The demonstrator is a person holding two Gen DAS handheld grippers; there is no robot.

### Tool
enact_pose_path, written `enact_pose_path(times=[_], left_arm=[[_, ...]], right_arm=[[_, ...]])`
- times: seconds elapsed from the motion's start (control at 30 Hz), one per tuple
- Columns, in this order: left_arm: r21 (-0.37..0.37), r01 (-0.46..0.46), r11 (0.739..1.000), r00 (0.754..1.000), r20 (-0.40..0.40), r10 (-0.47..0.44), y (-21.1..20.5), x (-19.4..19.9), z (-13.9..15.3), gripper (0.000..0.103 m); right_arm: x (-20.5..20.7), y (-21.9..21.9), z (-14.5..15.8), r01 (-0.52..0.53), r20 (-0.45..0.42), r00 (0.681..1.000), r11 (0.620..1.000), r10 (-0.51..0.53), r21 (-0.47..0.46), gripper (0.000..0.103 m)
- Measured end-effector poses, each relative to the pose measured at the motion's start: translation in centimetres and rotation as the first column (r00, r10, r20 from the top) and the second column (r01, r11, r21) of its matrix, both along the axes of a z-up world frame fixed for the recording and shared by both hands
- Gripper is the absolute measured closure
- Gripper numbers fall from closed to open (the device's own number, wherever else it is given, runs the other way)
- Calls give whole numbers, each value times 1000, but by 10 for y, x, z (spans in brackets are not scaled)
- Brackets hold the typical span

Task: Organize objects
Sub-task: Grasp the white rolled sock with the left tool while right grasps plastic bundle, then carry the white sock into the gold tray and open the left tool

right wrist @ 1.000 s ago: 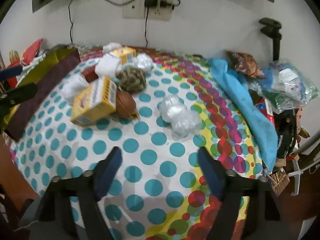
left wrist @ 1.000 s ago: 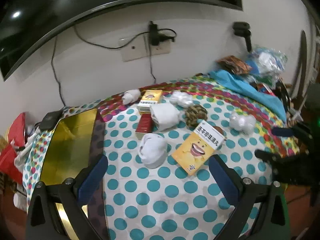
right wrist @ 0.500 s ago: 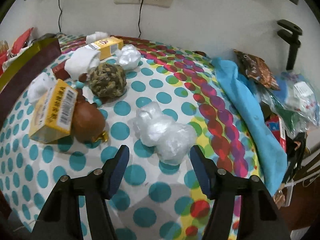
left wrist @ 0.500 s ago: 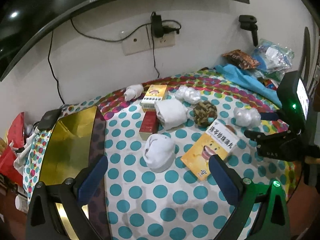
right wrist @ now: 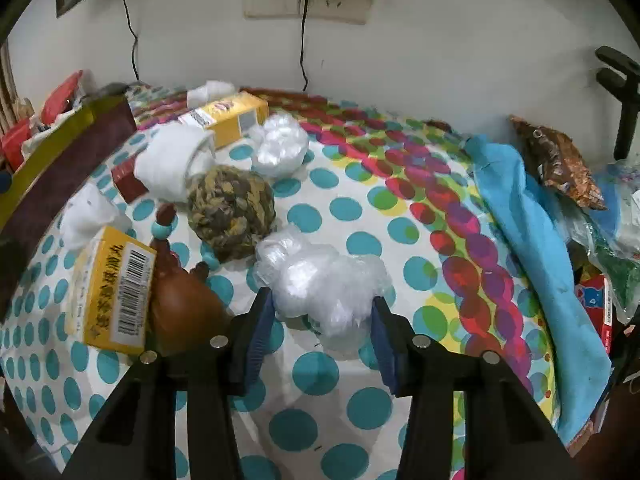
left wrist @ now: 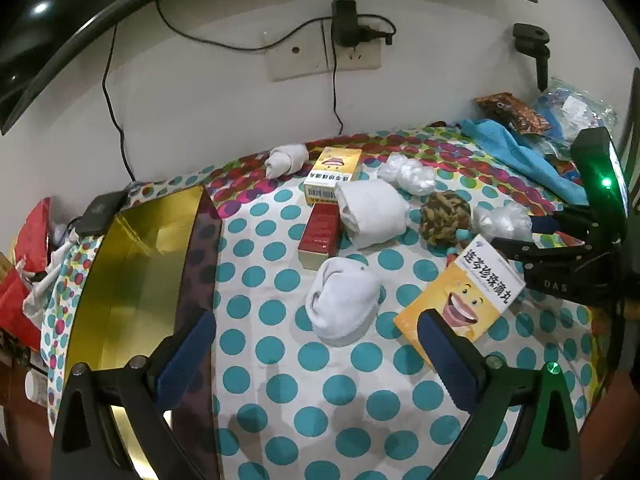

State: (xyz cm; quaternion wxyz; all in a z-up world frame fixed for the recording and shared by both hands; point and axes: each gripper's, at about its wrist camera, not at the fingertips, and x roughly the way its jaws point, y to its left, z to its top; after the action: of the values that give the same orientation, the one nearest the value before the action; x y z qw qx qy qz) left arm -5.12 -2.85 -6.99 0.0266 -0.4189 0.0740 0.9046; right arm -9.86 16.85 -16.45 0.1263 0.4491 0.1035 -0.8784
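My right gripper (right wrist: 322, 330) is open, its blue pads on either side of a crumpled clear plastic wad (right wrist: 320, 284) that lies on the dotted tablecloth; I cannot tell if the pads touch it. The wad also shows in the left wrist view (left wrist: 504, 220), with the right gripper (left wrist: 532, 236) around it. My left gripper (left wrist: 316, 344) is open and empty above the cloth, near a white sock ball (left wrist: 344, 304). An open gold-lined box (left wrist: 132, 280) stands at the left.
On the cloth lie a yellow medicine box (left wrist: 464, 300), a woven yarn ball (right wrist: 232, 210), a brown gourd with beads (right wrist: 184, 308), a rolled white sock (left wrist: 372, 212), a red box (left wrist: 320, 232), a second yellow box (left wrist: 334, 172) and another plastic wad (right wrist: 280, 144). A blue cloth (right wrist: 532, 248) and bags lie at the right.
My right gripper has moved forward and down until its pads flank the plastic wad, and its jaws have narrowed. The left gripper has drawn back slightly and stays open.
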Motion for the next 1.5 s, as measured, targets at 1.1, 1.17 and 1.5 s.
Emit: enact_pose_path(times=[1.1,1.17,1.5], left_arm=[[50,86,995,987,134,-92,11,-49,-42,61],[92,69,993,987,141,-81,5,-50,-41,62],[85,45,995,997,59,-50,-12,-31,-13,62]], right_arm=[[14,11,-4,47,-16,999,981,-51,-187,63],[13,12,-5,51,-12,998,979,-54,-197,63],[13,14,-8,63,-22,997,976,-69,-208,63]])
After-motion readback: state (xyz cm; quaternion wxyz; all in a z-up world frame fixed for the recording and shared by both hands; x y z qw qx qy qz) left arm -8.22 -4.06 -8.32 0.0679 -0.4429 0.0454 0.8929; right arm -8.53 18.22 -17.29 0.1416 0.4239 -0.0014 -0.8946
